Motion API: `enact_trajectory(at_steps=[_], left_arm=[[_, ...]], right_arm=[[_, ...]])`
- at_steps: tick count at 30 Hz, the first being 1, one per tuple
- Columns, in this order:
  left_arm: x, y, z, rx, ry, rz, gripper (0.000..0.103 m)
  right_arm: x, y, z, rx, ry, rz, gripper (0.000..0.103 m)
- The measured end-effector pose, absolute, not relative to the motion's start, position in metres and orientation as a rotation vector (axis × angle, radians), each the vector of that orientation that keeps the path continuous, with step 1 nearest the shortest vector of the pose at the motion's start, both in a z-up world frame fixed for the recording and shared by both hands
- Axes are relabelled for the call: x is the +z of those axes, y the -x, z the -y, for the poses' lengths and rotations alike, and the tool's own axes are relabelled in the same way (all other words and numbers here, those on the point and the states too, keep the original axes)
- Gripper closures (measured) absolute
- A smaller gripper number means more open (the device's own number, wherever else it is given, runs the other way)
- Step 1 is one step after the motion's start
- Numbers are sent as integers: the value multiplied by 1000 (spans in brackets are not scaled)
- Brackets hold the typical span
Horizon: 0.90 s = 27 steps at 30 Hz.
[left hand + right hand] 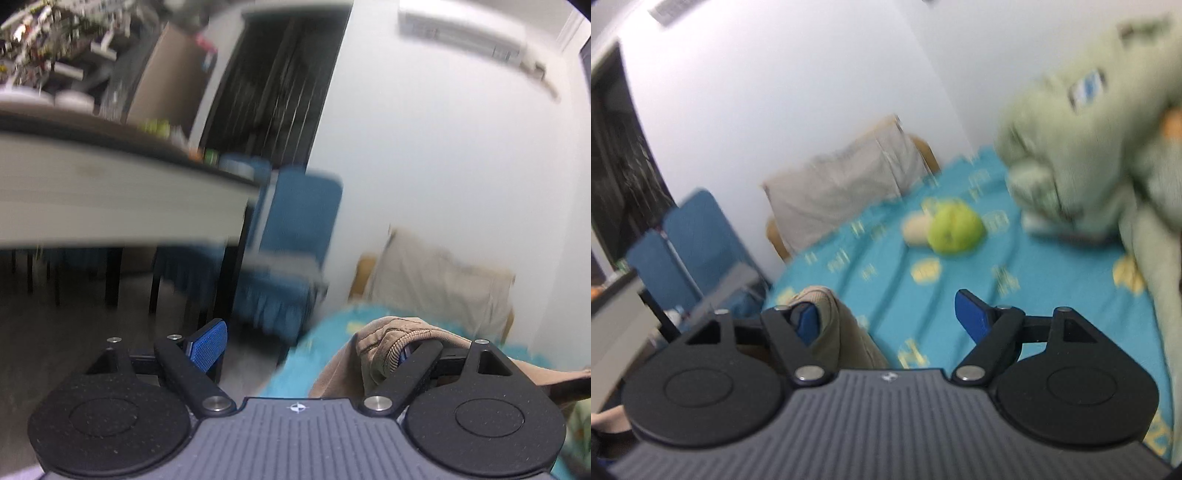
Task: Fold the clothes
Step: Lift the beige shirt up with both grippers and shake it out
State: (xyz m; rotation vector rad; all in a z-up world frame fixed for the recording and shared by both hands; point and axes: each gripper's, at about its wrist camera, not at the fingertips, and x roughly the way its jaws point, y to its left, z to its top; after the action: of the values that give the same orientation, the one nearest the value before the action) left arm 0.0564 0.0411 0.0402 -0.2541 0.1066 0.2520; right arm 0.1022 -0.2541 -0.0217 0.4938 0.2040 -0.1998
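Observation:
A tan garment with a ribbed hem lies bunched on a turquoise bed sheet. My left gripper is open; the cloth drapes over its right fingertip, and its left fingertip hangs free over the floor. In the right wrist view the same tan garment rests against my right gripper's left fingertip. The right gripper is open, its jaws wide apart over the sheet. Both views are motion-blurred.
A green and beige plush toy lies mid-bed. A pale green quilt is heaped at the right. A beige pillow leans on the wall. Blue chairs and a table stand left of the bed.

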Motion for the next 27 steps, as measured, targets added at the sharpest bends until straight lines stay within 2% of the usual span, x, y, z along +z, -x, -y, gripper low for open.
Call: enact_trajectory(at_steps=[6, 12, 17, 22, 27], left_arm=[[147, -26, -59, 188, 353, 62, 16], [273, 30, -64, 97, 339, 191, 16], [357, 85, -66, 39, 294, 287, 16], [414, 129, -67, 13, 255, 345, 14], [433, 117, -67, -15, 235, 283, 13]], right_arm=[[95, -58, 243, -161, -454, -7, 25], [210, 7, 236, -147, -430, 169, 25], [290, 79, 235, -119, -433, 285, 25], [341, 134, 233, -84, -432, 354, 25], [359, 137, 233, -106, -381, 354, 25]])
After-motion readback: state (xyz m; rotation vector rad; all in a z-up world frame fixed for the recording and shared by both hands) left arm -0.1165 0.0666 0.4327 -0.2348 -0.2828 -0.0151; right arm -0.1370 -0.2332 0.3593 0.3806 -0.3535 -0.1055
